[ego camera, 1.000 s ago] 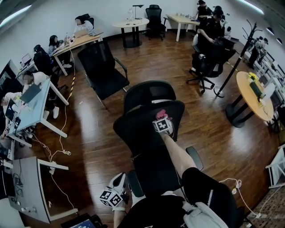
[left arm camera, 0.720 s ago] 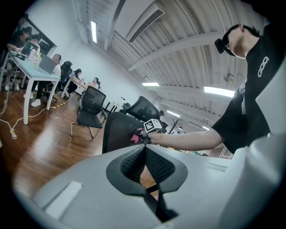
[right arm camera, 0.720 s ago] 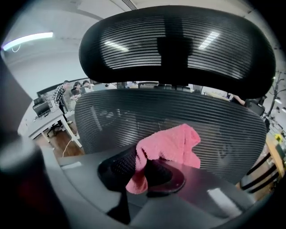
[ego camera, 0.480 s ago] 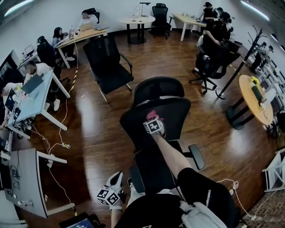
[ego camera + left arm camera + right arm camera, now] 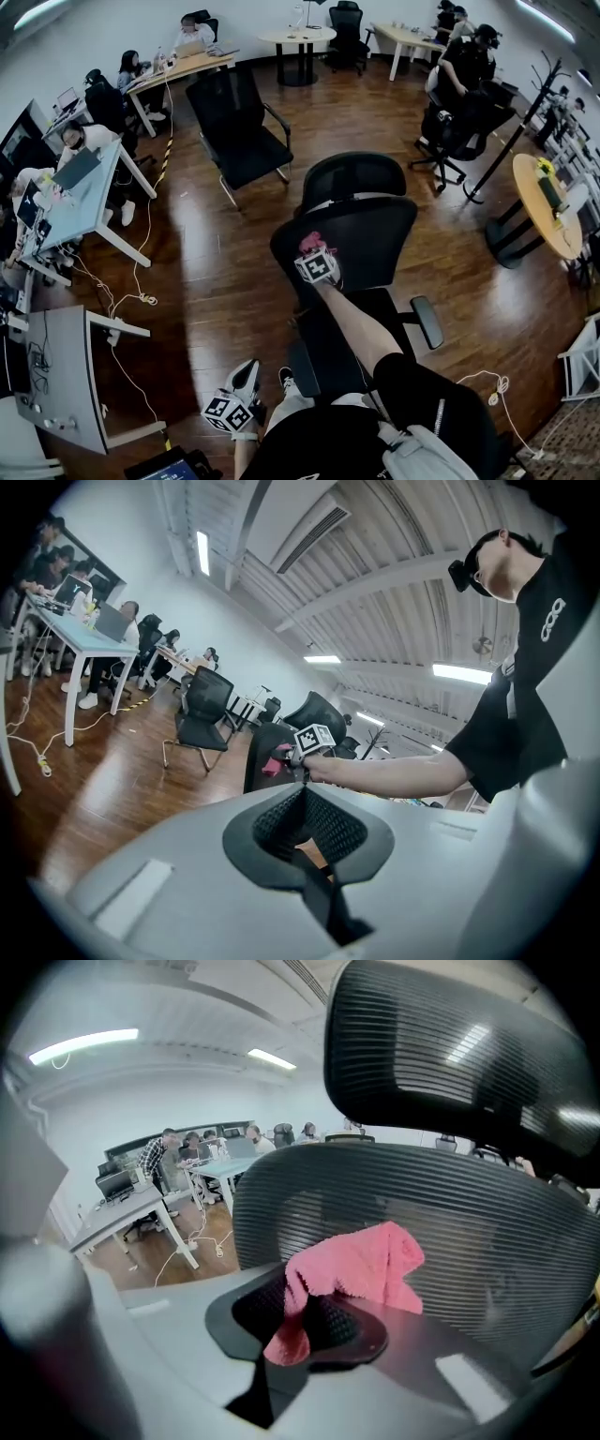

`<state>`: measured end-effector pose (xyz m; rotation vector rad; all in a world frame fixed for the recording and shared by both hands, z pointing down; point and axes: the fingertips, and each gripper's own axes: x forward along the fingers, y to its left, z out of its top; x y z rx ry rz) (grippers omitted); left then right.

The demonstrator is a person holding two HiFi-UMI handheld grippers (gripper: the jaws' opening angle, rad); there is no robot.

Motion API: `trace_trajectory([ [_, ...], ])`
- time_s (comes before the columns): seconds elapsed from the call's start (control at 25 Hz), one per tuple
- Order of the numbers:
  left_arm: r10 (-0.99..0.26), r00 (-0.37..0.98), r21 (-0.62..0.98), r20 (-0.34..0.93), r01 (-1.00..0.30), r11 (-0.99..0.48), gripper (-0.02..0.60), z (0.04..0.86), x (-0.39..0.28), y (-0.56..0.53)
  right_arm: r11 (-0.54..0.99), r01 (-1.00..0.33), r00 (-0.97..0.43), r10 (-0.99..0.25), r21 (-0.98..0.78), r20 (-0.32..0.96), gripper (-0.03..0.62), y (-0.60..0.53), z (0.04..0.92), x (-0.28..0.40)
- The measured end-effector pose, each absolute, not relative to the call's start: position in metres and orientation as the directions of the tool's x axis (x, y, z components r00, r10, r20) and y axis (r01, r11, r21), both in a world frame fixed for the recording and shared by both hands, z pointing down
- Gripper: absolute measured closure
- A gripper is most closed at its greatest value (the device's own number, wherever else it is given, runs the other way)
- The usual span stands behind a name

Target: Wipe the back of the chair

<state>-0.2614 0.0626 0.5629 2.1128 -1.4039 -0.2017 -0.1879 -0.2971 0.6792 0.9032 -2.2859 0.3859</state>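
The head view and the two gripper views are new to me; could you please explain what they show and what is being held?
A person holds a two-jaw gripper in each hand; there is no robot arm. The head view looks down from a camera on the person's head. The other two views ride on the grippers and look along their jaws. The right gripper is shut on a pink cloth, held against the black mesh chair back. The left gripper, jaws together and empty, hangs low at the person's side.
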Motion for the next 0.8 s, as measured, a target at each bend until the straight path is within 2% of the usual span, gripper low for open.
trace_trajectory([
  [0.4, -0.877, 0.444, 0.532, 0.184, -0.795, -0.291, 0.589, 0.557, -0.273, 0.062, 0.811, -0.581, -0.639, -0.406, -0.064, 0.654, 0.550, -0.258, 0.681, -0.241],
  [0.64, -0.875, 0.449, 0.534, 0.182, -0.792, -0.296, 0.589, 0.555, -0.268, 0.058, 0.887, -0.449, -0.715, -0.282, -0.111, 0.639, 0.551, -0.226, 0.682, -0.277],
  [0.8, -0.870, 0.461, 0.528, 0.178, -0.791, -0.311, 0.589, 0.552, -0.259, 0.052, 0.936, -0.312, -0.774, -0.149, -0.165, 0.616, 0.550, -0.199, 0.683, -0.296],
])
